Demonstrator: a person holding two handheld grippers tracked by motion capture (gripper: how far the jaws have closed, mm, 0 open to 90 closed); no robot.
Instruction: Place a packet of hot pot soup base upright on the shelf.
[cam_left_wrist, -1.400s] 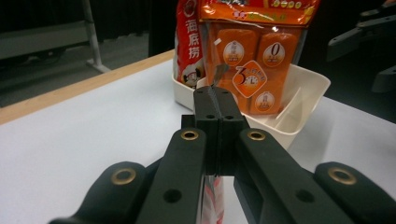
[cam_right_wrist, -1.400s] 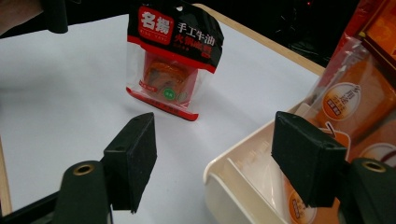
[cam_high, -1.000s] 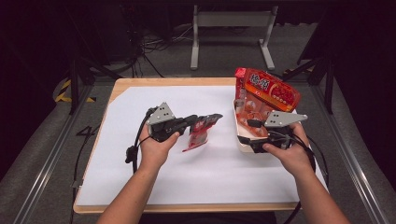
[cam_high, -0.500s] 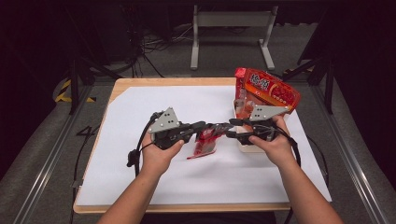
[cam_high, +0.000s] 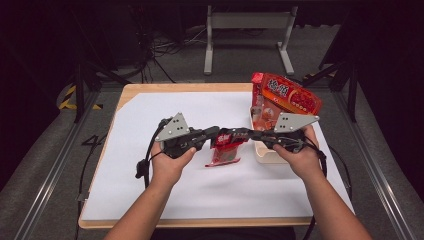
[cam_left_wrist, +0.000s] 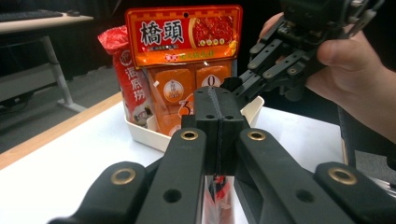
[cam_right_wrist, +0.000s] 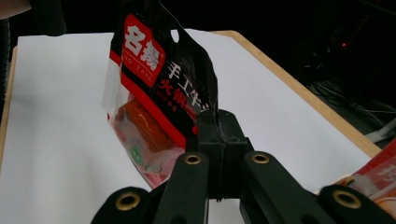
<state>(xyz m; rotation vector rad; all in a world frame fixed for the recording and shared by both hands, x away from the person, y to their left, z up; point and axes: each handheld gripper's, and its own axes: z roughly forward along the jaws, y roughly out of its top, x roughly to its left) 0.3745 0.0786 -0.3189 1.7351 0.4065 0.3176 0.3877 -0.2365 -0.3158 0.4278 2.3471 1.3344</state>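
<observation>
Left hand-held gripper (cam_high: 214, 134), jaws pressed together on one edge of a red-and-black sauce pouch (cam_high: 227, 146); right hand-held gripper (cam_high: 250, 135), jaws having just been closing, now pinched on the opposite edge of the same pouch. The pouch hangs between the two hand-held grippers above the middle of the counter (cam_high: 150, 195), its top edge running left to right along the line joining them and its body drooping towards the white sheet (cam_high: 200, 190). In the right gripper view the pouch (cam_right_wrist: 159, 93) stands with its hang-hole end up and its clear lower part showing an orange filling. Just beyond the right hand-held gripper, a white tray (cam_high: 265, 155) holds upright packets: an orange hot-pot base packet (cam_left_wrist: 184, 70) in front and a red packet (cam_left_wrist: 126, 79) beside it, both leaning against the tray's far wall. The tray stands close behind the right hand (cam_high: 295, 155). Farther off, past the counter's edge, a grey metal stand (cam_high: 247, 35) rests on the floor.
</observation>
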